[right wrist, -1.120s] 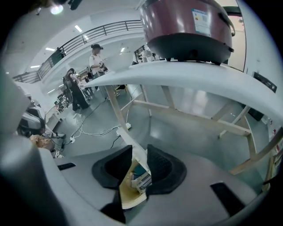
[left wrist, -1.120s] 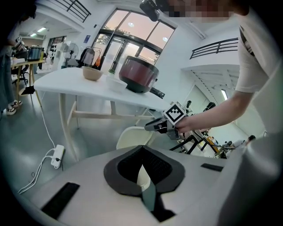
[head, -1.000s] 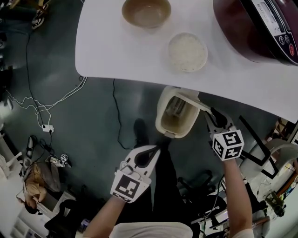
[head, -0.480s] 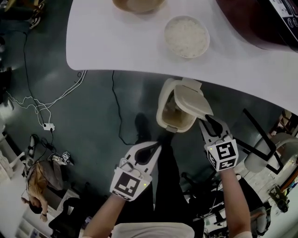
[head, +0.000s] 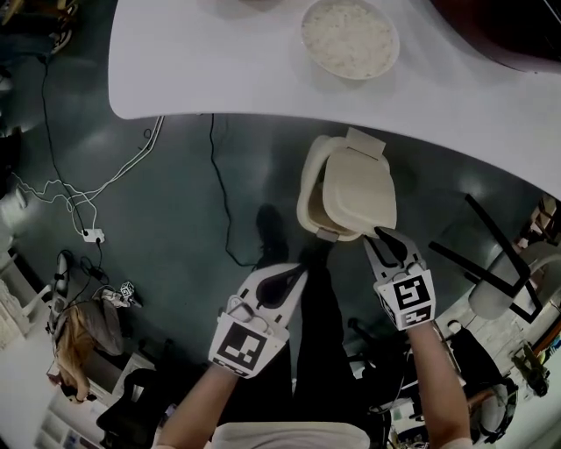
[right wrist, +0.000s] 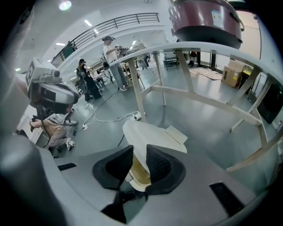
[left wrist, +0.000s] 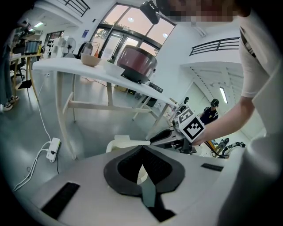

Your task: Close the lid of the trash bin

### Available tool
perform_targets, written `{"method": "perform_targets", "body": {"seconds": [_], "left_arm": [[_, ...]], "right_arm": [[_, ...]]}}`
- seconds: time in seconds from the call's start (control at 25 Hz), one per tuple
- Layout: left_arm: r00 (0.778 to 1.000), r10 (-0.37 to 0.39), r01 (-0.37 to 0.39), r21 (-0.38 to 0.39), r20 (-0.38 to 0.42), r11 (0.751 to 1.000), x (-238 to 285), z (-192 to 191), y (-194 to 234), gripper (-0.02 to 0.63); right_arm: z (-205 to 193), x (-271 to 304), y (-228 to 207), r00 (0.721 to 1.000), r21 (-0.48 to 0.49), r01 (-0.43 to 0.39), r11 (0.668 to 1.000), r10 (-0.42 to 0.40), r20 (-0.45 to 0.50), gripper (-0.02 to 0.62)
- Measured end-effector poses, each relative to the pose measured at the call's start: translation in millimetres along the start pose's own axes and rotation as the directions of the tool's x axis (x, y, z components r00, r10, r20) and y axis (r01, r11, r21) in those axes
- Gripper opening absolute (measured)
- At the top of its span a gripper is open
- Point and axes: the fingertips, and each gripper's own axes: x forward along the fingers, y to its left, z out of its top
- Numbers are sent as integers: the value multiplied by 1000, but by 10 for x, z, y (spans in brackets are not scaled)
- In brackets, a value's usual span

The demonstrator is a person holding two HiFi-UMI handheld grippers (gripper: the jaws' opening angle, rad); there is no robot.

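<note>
The cream trash bin (head: 308,197) stands on the dark floor just below the table's edge. Its lid (head: 358,195) lies tilted low over the opening, hinged at the far side. My right gripper (head: 386,238) is at the lid's near right edge. In the right gripper view the lid (right wrist: 152,134) runs between the jaws of the right gripper (right wrist: 139,152), which have just been closing; a gap still shows beside the left pad, so it is open. The left gripper (head: 296,274) hangs shut and empty in front of the bin (left wrist: 117,143), apart from it.
A white table (head: 219,70) with a bowl of rice (head: 351,39) and a dark red cooker (head: 517,26) overhangs the bin. Cables and a power strip (head: 88,235) lie on the floor at left. A black-legged stool (head: 491,263) stands at right.
The lid has swung down from nearly upright to low over the bin's opening. My right gripper has followed it down and to the left. The left gripper has scarcely moved.
</note>
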Motion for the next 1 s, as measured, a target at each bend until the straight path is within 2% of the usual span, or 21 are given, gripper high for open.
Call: {"method": "perform_targets", "body": {"seconds": [0.2, 0.44, 1.0], "left_arm": [[1000, -3, 2, -11, -7, 1000, 54, -119, 56, 14], [1000, -6, 6, -20, -25, 1000, 113, -297, 61, 14], [999, -12, 11, -15, -53, 1000, 209, -550, 126, 14]], "right_arm": [[-130, 201, 94, 1000, 14, -20, 1000, 20, -21, 109], [-441, 388, 287, 997, -18, -40, 999, 38, -73, 109], [-1046, 873, 444, 981, 19, -77, 997, 79, -179, 91]]}}
